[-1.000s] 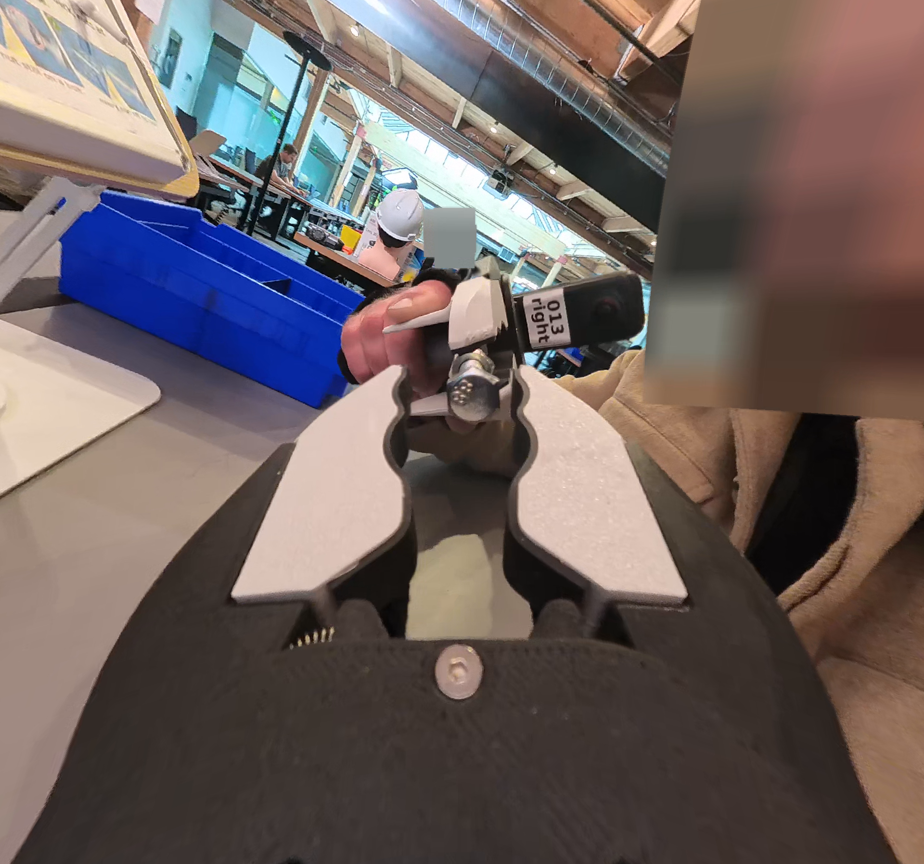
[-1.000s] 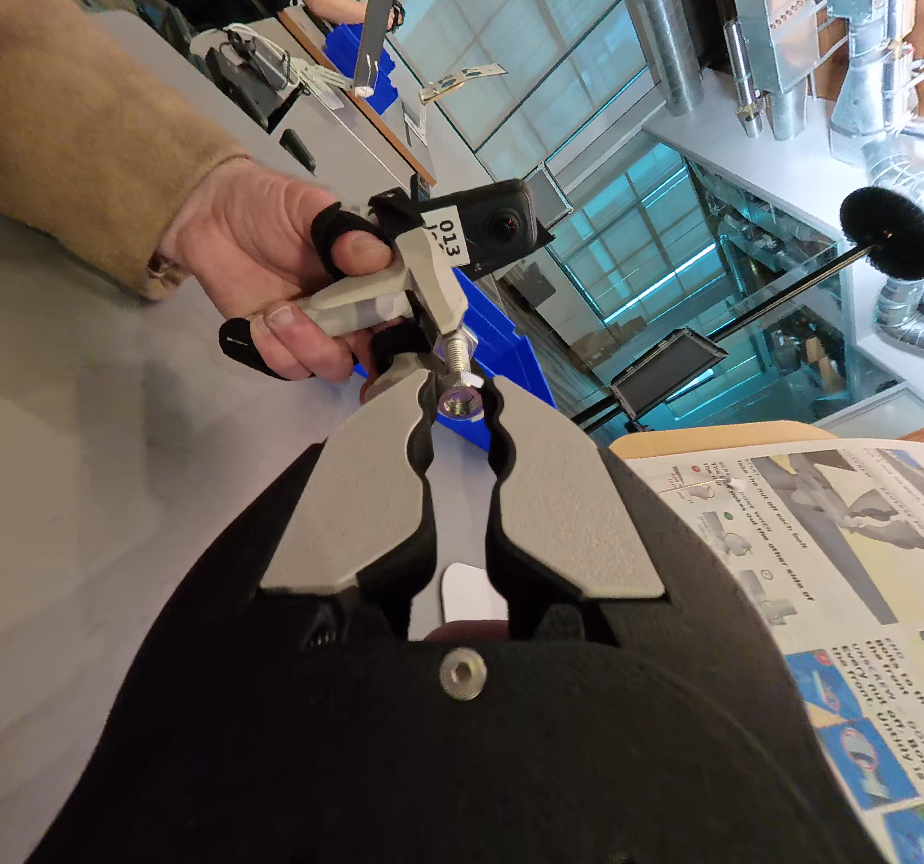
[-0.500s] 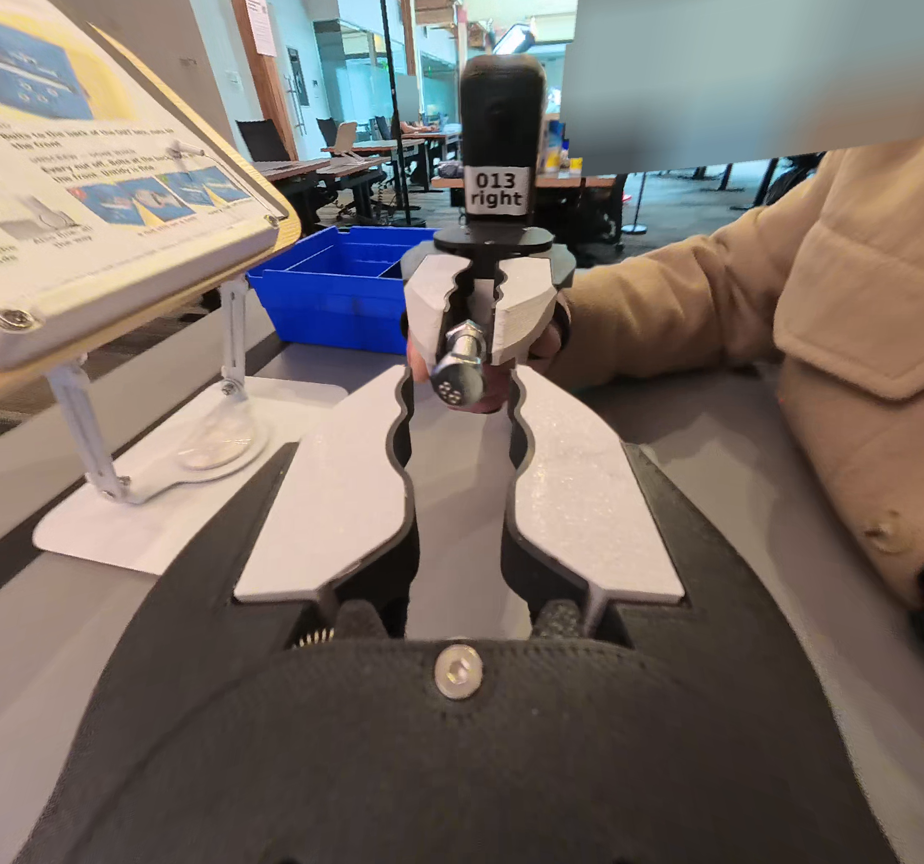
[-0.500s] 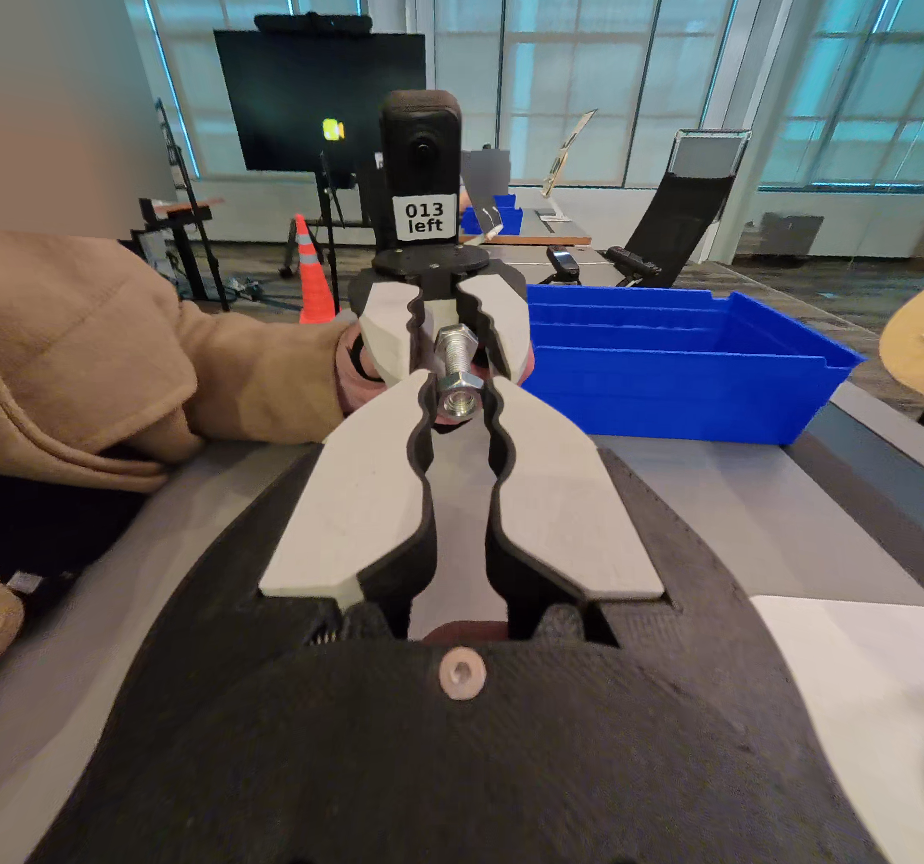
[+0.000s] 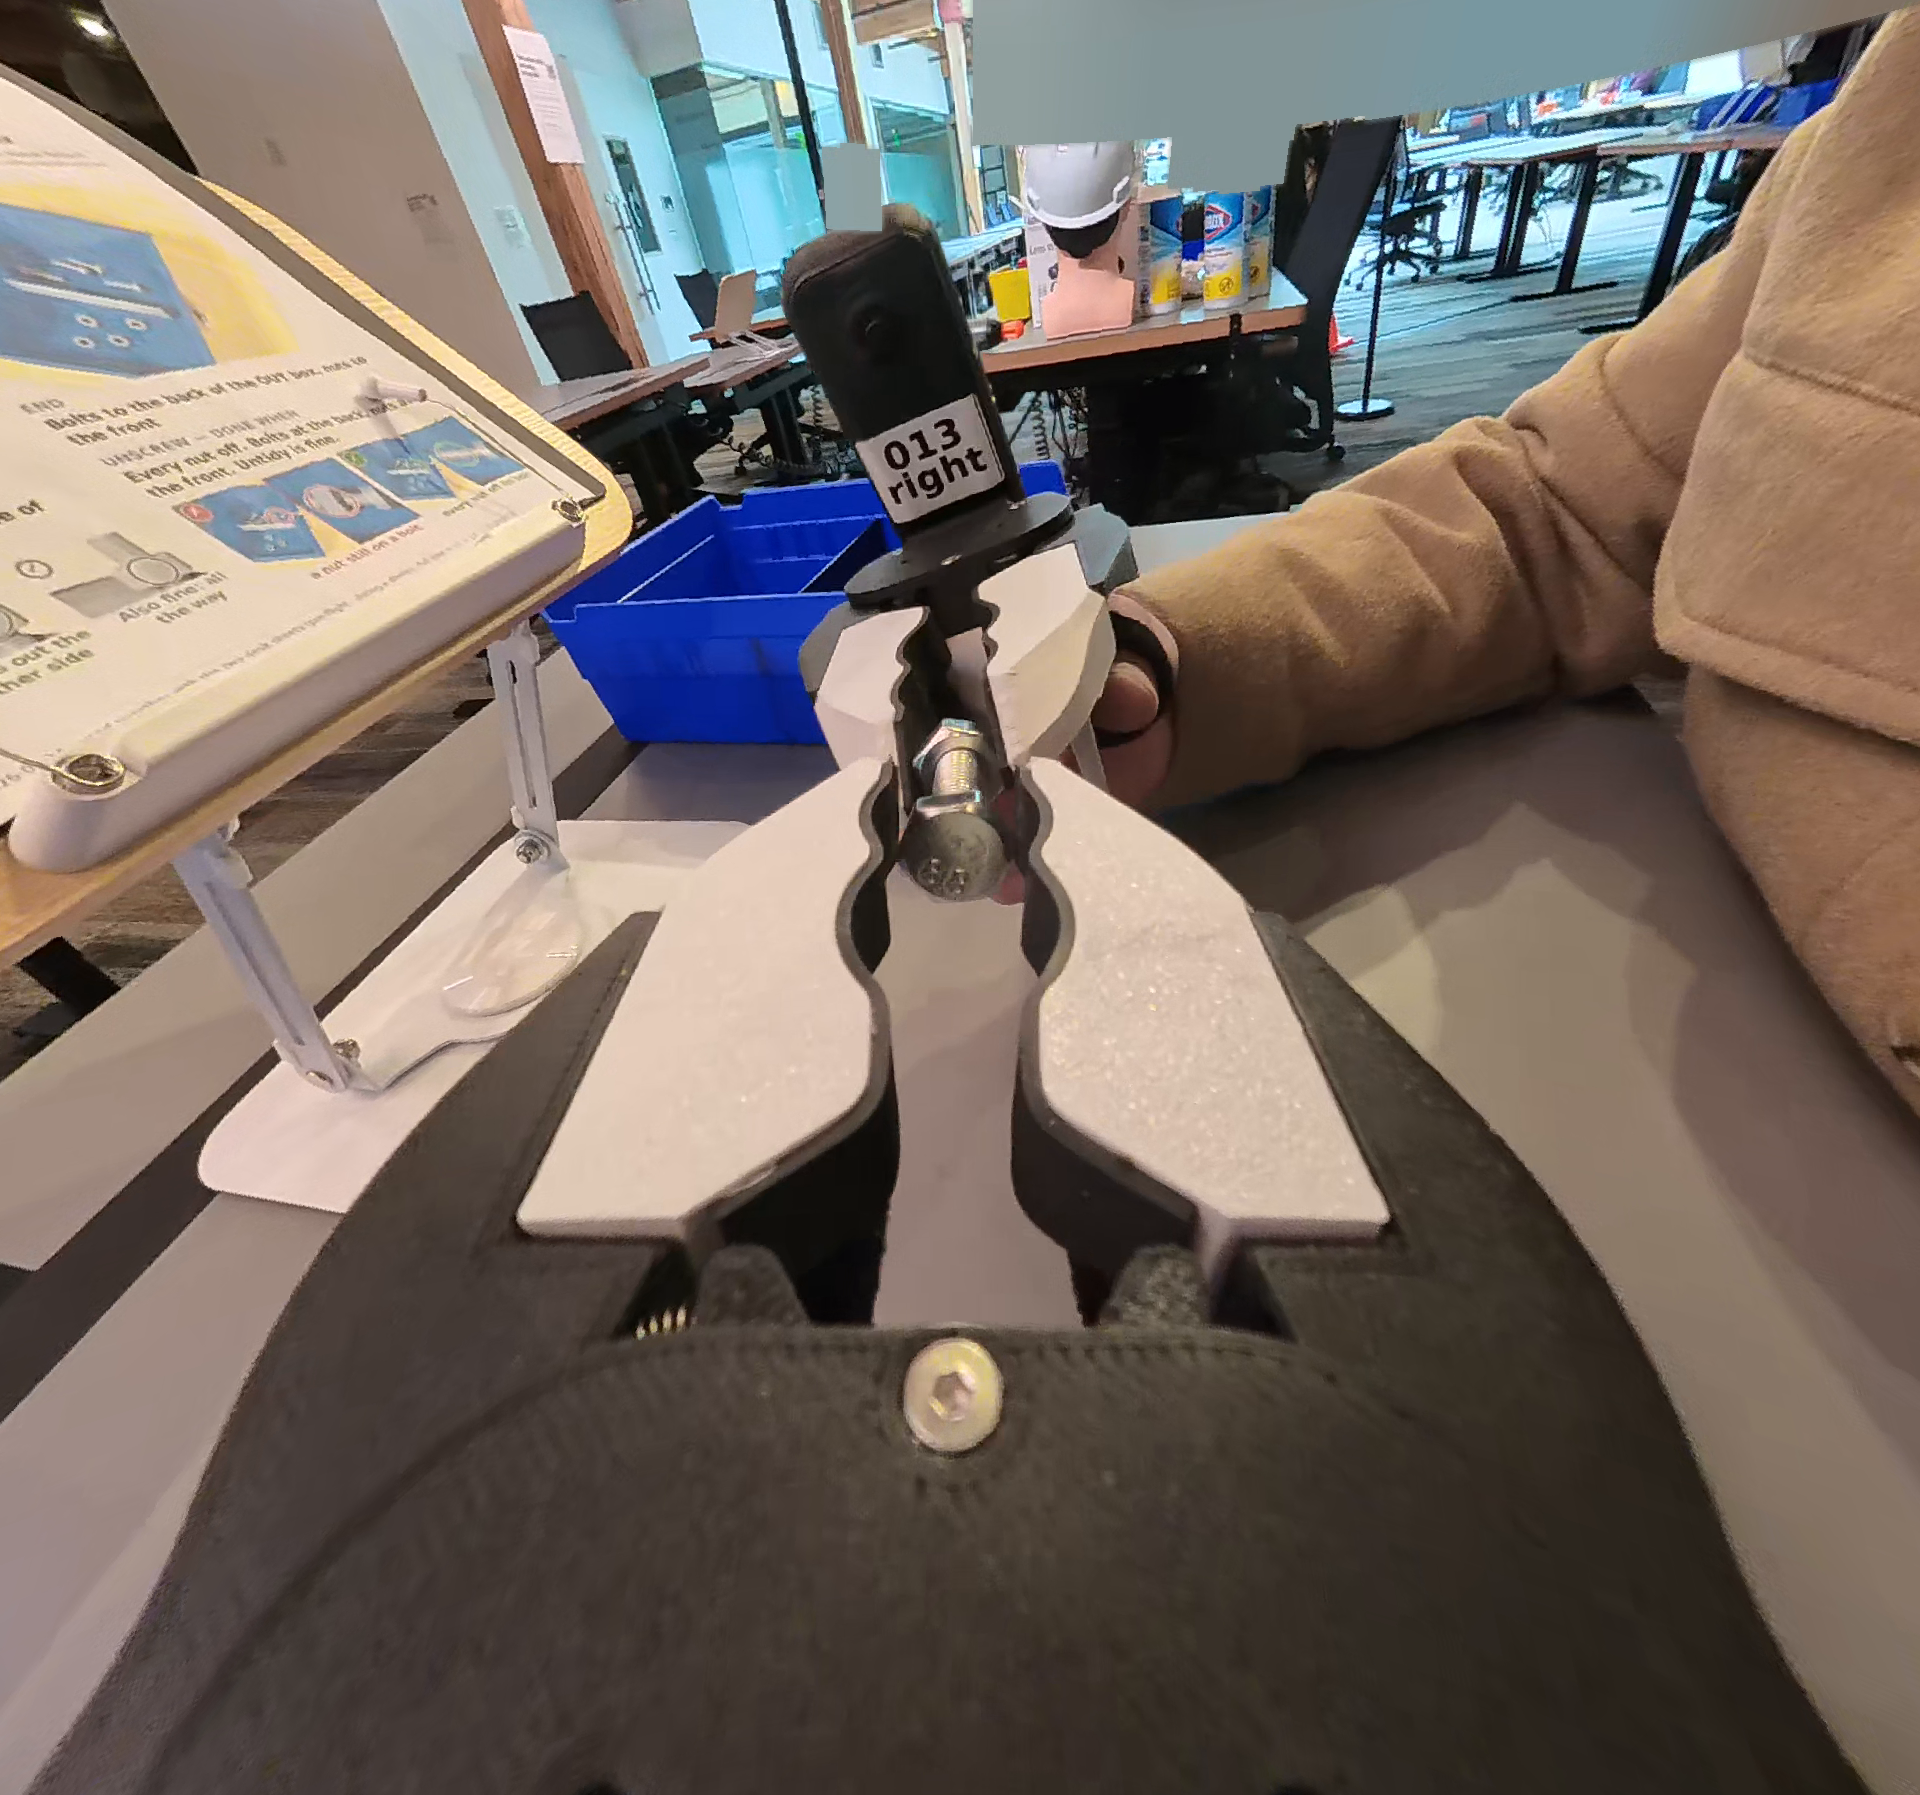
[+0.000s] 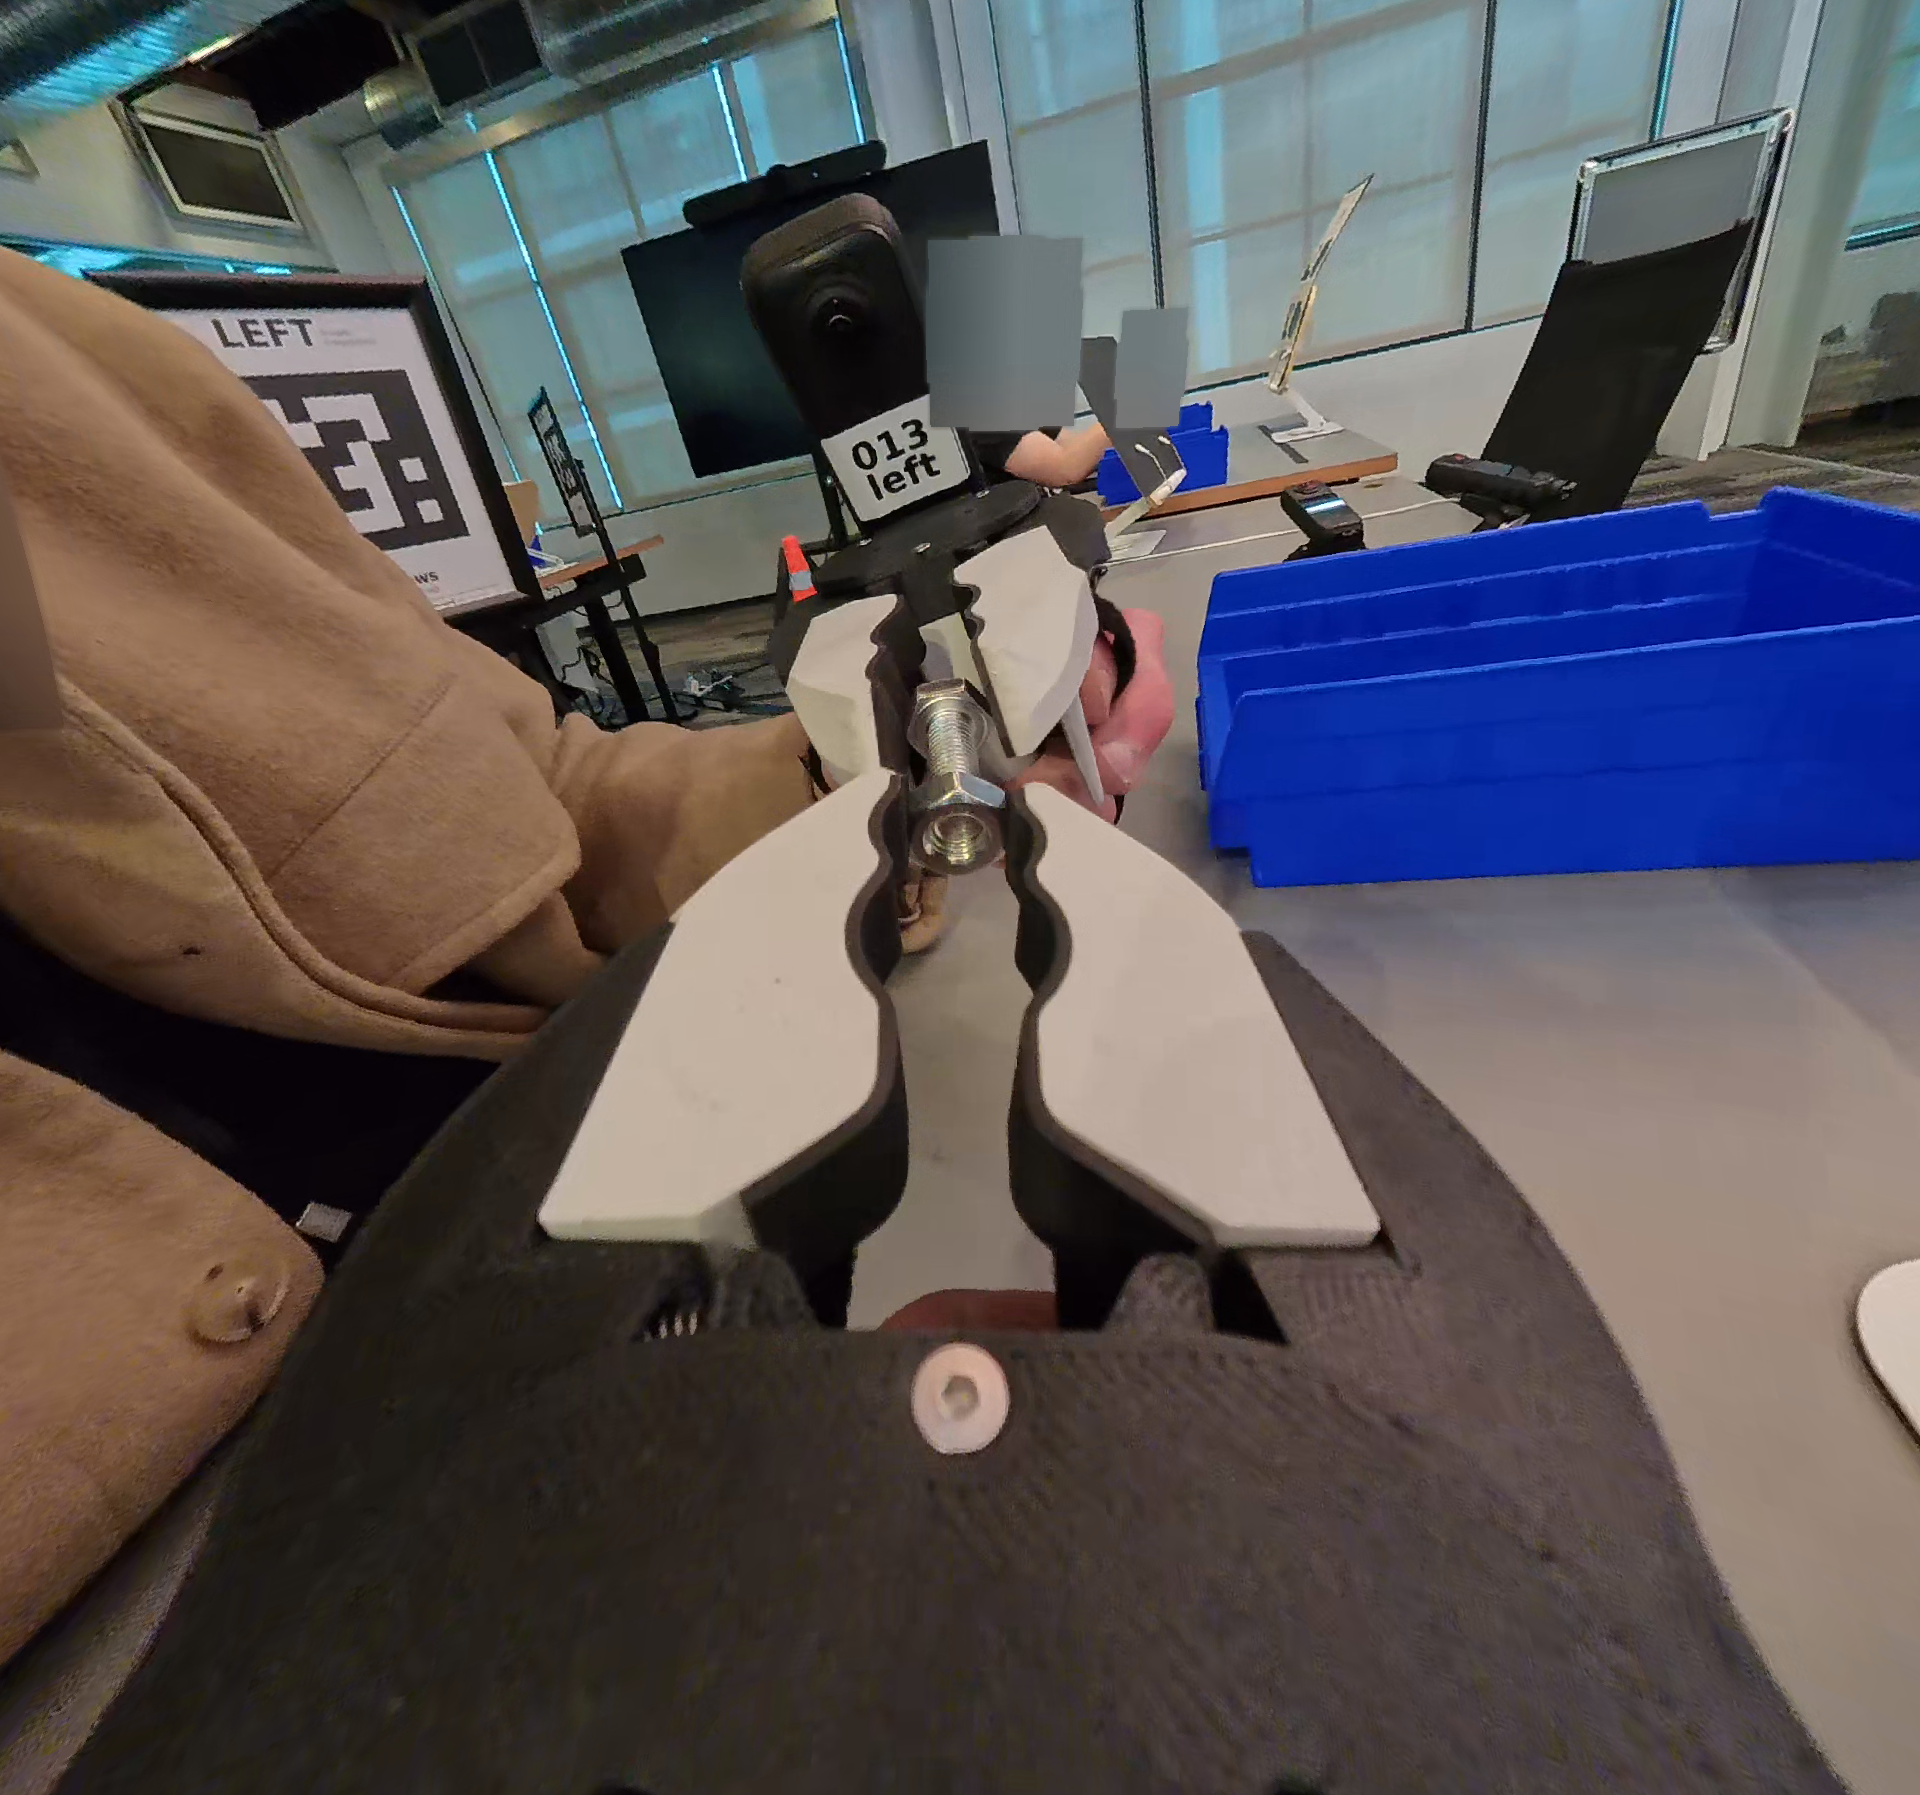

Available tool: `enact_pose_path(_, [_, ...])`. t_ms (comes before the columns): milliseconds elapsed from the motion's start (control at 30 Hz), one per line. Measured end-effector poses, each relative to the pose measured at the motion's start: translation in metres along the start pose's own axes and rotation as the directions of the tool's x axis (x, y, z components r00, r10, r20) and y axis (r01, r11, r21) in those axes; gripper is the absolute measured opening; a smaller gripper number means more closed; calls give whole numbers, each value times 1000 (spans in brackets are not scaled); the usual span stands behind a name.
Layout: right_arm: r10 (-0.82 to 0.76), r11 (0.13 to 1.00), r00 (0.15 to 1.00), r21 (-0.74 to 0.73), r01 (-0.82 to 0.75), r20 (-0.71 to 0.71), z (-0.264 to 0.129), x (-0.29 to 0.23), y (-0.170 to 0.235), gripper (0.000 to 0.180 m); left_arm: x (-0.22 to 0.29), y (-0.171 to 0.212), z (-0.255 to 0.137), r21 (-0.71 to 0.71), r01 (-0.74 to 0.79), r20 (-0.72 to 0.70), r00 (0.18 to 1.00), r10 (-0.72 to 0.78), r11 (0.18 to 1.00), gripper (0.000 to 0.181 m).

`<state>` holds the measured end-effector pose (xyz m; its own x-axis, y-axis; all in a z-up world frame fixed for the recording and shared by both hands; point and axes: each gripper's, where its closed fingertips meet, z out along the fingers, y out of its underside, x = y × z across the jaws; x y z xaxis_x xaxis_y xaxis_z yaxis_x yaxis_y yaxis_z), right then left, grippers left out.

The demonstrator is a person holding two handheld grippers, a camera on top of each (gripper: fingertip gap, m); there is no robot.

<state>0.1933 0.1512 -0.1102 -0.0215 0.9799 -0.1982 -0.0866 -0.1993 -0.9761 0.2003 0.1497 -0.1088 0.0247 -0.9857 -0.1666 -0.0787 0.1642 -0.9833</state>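
Both claws meet nose to nose above the tabletop point(image 5: 1558, 1070) — left claw point(image 5: 951, 836) pinches the bolt point(image 5: 951, 857) head, right claw point(image 6: 951, 810) pinches its nut point(image 6: 954, 789) — so neither slips.

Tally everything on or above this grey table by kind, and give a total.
Black-and-white handheld grippers: 2 (left gripper, right gripper)
Silver bolt with a nut, clamped by both: 1
Blue plastic bin: 1
Illustrated instruction board on a white stand: 1
Total: 5
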Motion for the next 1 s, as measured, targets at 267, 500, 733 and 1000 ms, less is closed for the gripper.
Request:
enact_pose_path(267, [-281, 958, 952, -83, 273, -117, -1, 4, 1, 18, -2, 6, 1, -4, 186, -65, 980, -186, 982, 19])
enact_pose_path(500, [-792, 601, 589, -373, 706, -160, -1, 4, 2, 18, -1, 4, -1, 62, 528, -271, 826, -494, 847, 19])
enact_pose_path(733, [-966, 243, 254, -521, 818, -51, -1, -1, 2, 18, 3, 1, -1, 68, 656, -399, 709, -582, 752, 18])
enact_pose_path(1000, [-872, 483, 466, -424, 766, -151, 1, -1, -1, 18, 0, -1, -3, 100, 640, -394, 729, -560, 762, 19])
